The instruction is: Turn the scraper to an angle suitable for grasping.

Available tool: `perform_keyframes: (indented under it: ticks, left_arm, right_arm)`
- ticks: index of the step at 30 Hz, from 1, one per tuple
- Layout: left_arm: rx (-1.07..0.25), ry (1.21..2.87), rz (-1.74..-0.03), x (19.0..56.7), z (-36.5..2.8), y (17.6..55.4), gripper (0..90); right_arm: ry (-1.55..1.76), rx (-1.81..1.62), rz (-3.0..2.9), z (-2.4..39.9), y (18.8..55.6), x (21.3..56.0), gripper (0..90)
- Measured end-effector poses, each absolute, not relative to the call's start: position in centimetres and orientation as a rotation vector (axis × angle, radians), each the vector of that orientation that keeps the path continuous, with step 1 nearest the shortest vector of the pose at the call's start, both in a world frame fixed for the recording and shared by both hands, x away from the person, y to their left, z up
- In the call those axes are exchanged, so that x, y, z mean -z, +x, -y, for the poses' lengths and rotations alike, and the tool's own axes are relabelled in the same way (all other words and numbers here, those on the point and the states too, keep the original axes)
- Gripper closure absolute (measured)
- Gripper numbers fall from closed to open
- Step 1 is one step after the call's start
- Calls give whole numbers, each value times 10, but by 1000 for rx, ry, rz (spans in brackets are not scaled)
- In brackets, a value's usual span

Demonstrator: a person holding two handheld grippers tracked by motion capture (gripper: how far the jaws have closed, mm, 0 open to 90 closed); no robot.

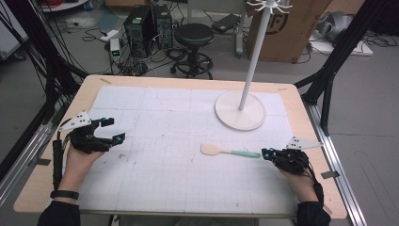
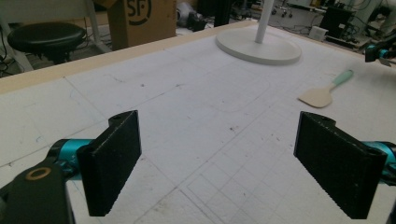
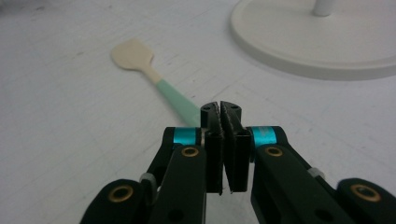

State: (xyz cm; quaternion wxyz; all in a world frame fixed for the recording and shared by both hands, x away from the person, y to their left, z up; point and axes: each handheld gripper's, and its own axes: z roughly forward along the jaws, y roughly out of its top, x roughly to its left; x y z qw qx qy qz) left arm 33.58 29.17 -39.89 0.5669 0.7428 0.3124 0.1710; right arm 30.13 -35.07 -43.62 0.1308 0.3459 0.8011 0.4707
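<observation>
A spatula [image 1: 230, 151] with a cream blade and a mint-green handle lies flat on the white gridded mat, right of centre, its blade pointing left. My right gripper [image 1: 267, 153] sits at the handle's right end with its jaws pressed together. In the right gripper view the spatula [image 3: 159, 81] runs down to the right gripper [image 3: 221, 109], and the handle's tip is hidden behind the jaws; nothing shows between them. My left gripper [image 1: 115, 129] rests at the mat's left side, wide open and empty. In the left gripper view the left gripper [image 2: 217, 163] faces the far-off spatula [image 2: 322, 95].
A white stand with a round base [image 1: 240, 110] and a tall pole rises at the back right of the mat; the round base [image 2: 259, 44] [image 3: 317, 42] lies just beyond the spatula. The wooden table edge [image 1: 188, 81] borders the mat. A stool, computers and a cardboard box stand on the floor behind.
</observation>
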Motion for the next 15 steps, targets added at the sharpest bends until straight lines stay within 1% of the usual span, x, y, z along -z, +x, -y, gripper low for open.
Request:
perform_keyframes:
  ticks: [15]
  left_arm:
    - [-397,1755,-731,400,-290,337,155]
  right_arm:
    - [1038,-1205,-2434,337,313,449,895]
